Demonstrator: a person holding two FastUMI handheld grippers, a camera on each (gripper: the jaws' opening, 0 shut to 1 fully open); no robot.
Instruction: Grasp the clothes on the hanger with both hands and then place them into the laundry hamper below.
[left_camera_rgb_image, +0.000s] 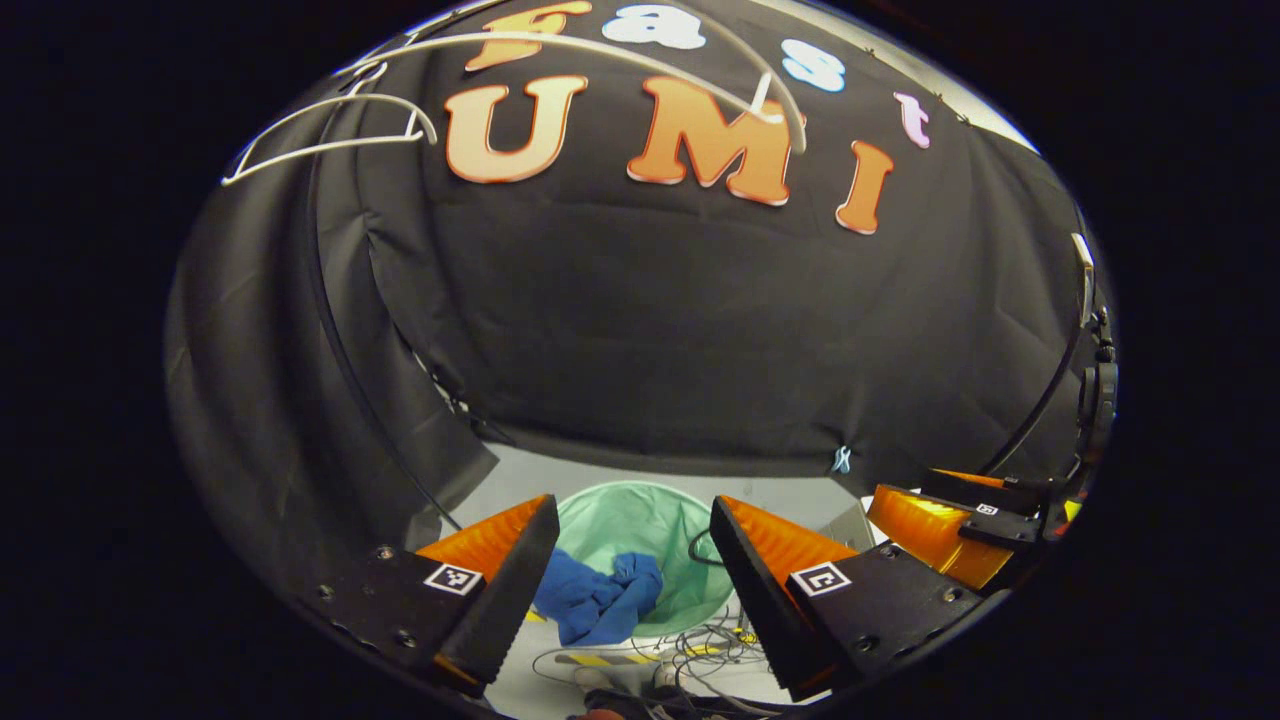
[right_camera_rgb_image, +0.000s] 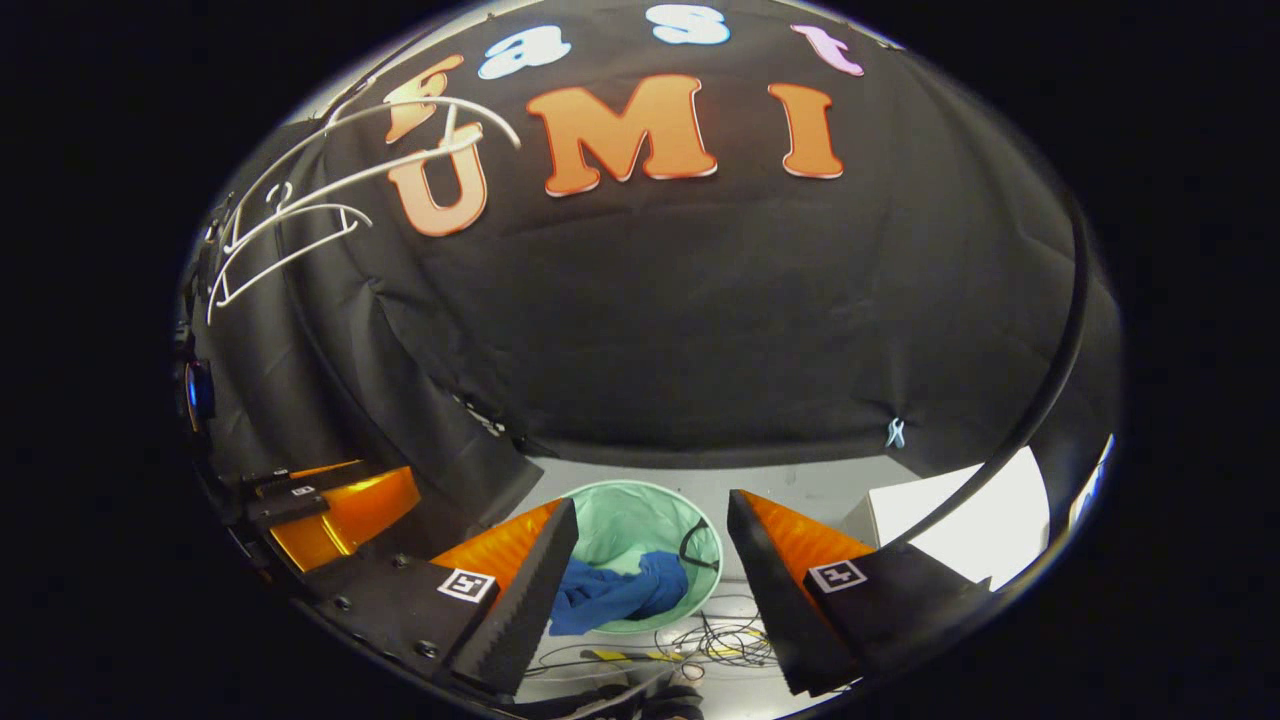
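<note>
A blue garment (left_camera_rgb_image: 598, 600) lies crumpled inside the pale green laundry hamper (left_camera_rgb_image: 640, 515) on the floor below. My left gripper (left_camera_rgb_image: 635, 560) hangs open above it, nothing between its fingers. The right gripper view looks down on the same blue garment (right_camera_rgb_image: 620, 592) in the hamper (right_camera_rgb_image: 625, 505), and my right gripper (right_camera_rgb_image: 650, 565) is open and holds nothing. Bare white hangers (left_camera_rgb_image: 330, 135) hang at the upper left, and the hangers (right_camera_rgb_image: 300, 215) show again in the right gripper view. The other gripper (left_camera_rgb_image: 950, 525) appears at the right edge, and the left one (right_camera_rgb_image: 330, 505) at the left edge.
Loose cables (left_camera_rgb_image: 690, 650) and a yellow-black striped strip (left_camera_rgb_image: 590, 660) lie on the light floor in front of the hamper. A black cord (right_camera_rgb_image: 690, 545) hangs over the hamper's rim. A white box (right_camera_rgb_image: 950, 520) stands at the right.
</note>
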